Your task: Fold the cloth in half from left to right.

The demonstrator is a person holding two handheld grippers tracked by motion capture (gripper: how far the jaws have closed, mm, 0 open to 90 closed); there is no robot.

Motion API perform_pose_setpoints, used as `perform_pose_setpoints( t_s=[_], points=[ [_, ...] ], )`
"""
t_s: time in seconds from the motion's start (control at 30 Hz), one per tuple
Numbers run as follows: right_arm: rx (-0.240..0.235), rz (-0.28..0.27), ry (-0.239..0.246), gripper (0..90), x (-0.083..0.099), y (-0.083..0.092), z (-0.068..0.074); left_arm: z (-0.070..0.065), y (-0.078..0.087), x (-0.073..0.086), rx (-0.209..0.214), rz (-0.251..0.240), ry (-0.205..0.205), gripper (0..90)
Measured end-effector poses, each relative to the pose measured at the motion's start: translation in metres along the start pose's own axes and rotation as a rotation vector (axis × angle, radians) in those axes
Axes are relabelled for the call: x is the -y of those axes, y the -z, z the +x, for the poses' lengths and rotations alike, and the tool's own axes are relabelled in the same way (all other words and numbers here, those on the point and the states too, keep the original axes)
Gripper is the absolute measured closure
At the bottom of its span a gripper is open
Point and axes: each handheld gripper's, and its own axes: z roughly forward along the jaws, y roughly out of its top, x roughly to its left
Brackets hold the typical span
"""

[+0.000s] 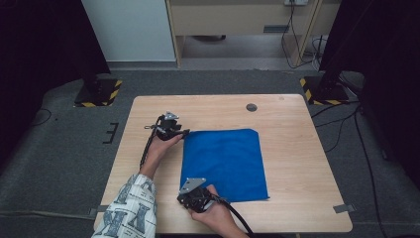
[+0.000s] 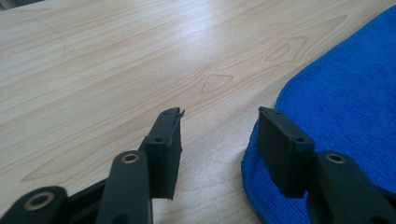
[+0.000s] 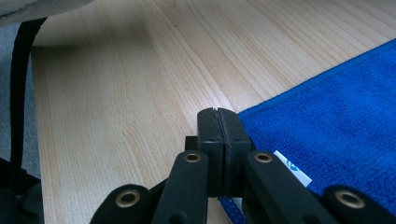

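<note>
Nearest to the person, the right gripper point(image 1: 185, 192) rests at the near left corner of the flat blue terry cloth point(image 1: 225, 163). Its jaws are pressed fully together, and in the right gripper view a blue hem and a small white label point(image 3: 293, 169) lie just under them, so I judge they pinch the corner of the cloth, though the pinched edge itself is hard to see.

The cloth lies spread in the middle of the light wooden surface point(image 1: 292, 124), its long axis running from the person toward the far side.

Farther away, the left gripper point(image 1: 185, 132) is at the far left corner of the cloth. Its jaws stand half open. In the left gripper view one jaw is over the bare wood and the other over the rounded blue corner point(image 2: 261, 158), so the corner lies between them but is not yet gripped.

The coming move probably depends on this: the jaws must close on that far corner, which lies to the jaw's right side.
</note>
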Motion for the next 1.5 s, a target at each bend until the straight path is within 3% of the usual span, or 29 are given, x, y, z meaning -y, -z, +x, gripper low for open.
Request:
perform_pose_setpoints(
  t_s=[0.17, 0.33, 0.37, 0.47, 0.67, 0.73, 0.83, 0.93, 1.13, 1.5],
  points=[
    [0.0, -0.001, -0.004, 89.3, 0.0, 0.0, -0.001, 0.0, -0.008, 0.004, 0.011, 0.027, -0.006, 54.3],
    [-0.002, 0.0, -0.009, 89.2, 0.0, 0.0, -0.001, -0.004, -0.016, 0.007, 0.0, 0.057, -0.026, 57.5],
    [-0.003, -0.003, -0.01, 89.2, 0.0, 0.0, -0.002, -0.006, -0.017, 0.007, -0.013, 0.067, -0.045, 58.1],
    [-0.003, -0.011, -0.017, 89.2, 0.0, 0.002, -0.002, -0.008, -0.019, 0.006, -0.018, 0.062, -0.046, 61.3],
    [-0.002, -0.021, -0.017, 89.3, -0.001, 0.003, -0.001, -0.013, -0.02, 0.005, 0.013, 0.063, -0.049, 82.0],
    [-0.001, -0.025, -0.017, 89.3, -0.002, 0.005, 0.0, -0.013, -0.02, 0.004, 0.027, 0.056, -0.028, 86.4],
    [-0.002, -0.034, -0.018, 89.3, -0.003, 0.008, 0.001, -0.014, -0.018, 0.002, 0.04, 0.038, -0.004, 87.6],
    [-0.012, -0.058, -0.044, 89.4, -0.005, 0.014, 0.001, -0.018, -0.011, -0.003, 0.035, 0.018, -0.02, 87.9],
    [0.016, -0.09, -0.035, 89.4, -0.012, 0.027, 0.003, -0.026, 0.005, -0.015, 0.02, -0.023, -0.02, 88.1],
    [0.065, -0.167, -0.012, 89.5, -0.017, 0.04, 0.012, -0.023, 0.024, -0.022, 0.001, -0.016, -0.005, 88.1]
  ],
)
